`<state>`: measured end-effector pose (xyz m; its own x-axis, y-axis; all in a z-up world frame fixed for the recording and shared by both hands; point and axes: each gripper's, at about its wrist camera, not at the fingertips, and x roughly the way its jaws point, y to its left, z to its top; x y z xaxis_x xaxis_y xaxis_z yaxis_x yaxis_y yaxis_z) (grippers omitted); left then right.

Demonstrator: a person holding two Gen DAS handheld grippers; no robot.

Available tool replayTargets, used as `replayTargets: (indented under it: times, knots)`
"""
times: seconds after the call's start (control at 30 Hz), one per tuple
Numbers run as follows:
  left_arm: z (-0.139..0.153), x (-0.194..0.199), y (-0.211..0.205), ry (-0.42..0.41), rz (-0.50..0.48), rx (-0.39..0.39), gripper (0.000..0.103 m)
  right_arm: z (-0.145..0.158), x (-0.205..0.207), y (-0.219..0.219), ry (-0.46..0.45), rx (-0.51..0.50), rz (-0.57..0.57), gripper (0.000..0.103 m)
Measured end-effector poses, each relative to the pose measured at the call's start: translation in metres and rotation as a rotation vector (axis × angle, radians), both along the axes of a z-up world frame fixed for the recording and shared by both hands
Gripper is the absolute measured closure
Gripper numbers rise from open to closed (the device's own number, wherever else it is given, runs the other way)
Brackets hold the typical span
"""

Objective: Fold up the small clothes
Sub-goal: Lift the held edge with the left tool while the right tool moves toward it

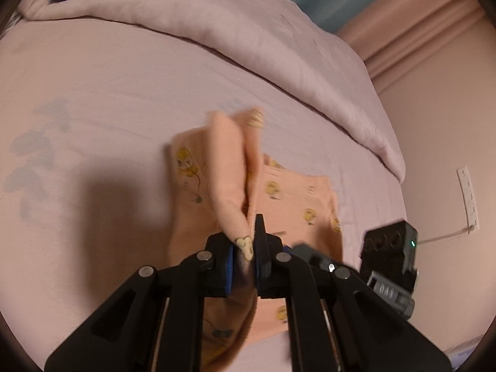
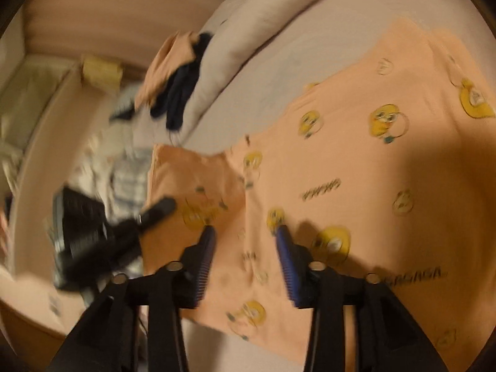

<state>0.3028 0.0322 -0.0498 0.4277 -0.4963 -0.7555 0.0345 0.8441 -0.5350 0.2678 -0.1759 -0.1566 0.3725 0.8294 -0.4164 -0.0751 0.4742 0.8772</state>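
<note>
- A small peach garment (image 2: 356, 167), printed with yellow cartoon faces and a few dark scribbled words, lies spread on the pink bed sheet (image 1: 93, 71).
- In the left wrist view 1 part of that garment (image 1: 235, 167) is lifted off the sheet into a narrow upright fold, while the rest stays flat beneath it.
- The left gripper (image 1: 245, 257) is clamped on the lower end of the lifted fold; cloth fills the gap between its 2 blue-padded fingers.
- The right gripper (image 2: 246, 248) hovers just above the flat part of the garment with its 2 fingers spread apart and nothing between them; whether the tips touch the cloth cannot be told through the blur.
- In the right wrist view the left gripper's body (image 2: 93, 235) shows as a dark, blurred shape at the garment's left edge.
- Beyond the garment a pale pink duvet (image 1: 248, 40) is bunched along the far side of the bed.
- A dark navy piece of clothing (image 2: 183, 93) and another peach piece (image 2: 167, 62) lie on the duvet's end.
- A white power strip (image 1: 468, 198) is fixed to the wall beside the bed, with a cable running from it.
</note>
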Motion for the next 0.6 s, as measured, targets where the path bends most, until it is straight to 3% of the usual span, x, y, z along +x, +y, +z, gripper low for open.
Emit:
replayTargets:
  times: [0.1,0.17,0.27,0.37,0.43,0.6]
  knots:
    - [-0.008,0.005,-0.033,0.018,-0.050,0.024,0.096,-0.010,0.002,-0.018,0.057,0.132,-0.064,0.053]
    - [-0.023,0.010,-0.053,0.083,-0.116,-0.001,0.093,-0.022,0.007,-0.028,0.108,0.229,-0.102,0.045]
    - [-0.044,0.006,-0.078,0.160,-0.193,-0.017,0.090,-0.028,-0.002,-0.039,0.169,0.298,-0.104,0.044]
    - [-0.046,0.002,-0.087,0.151,-0.227,-0.002,0.090,-0.025,0.001,-0.036,0.180,0.262,-0.064,0.044]
    - [-0.046,-0.002,-0.081,0.157,-0.233,-0.035,0.090,-0.021,0.002,-0.031,0.180,0.230,-0.041,0.044]
    - [-0.032,-0.021,-0.036,0.112,-0.195,-0.100,0.087,-0.016,0.008,-0.022,0.171,0.143,0.000,0.047]
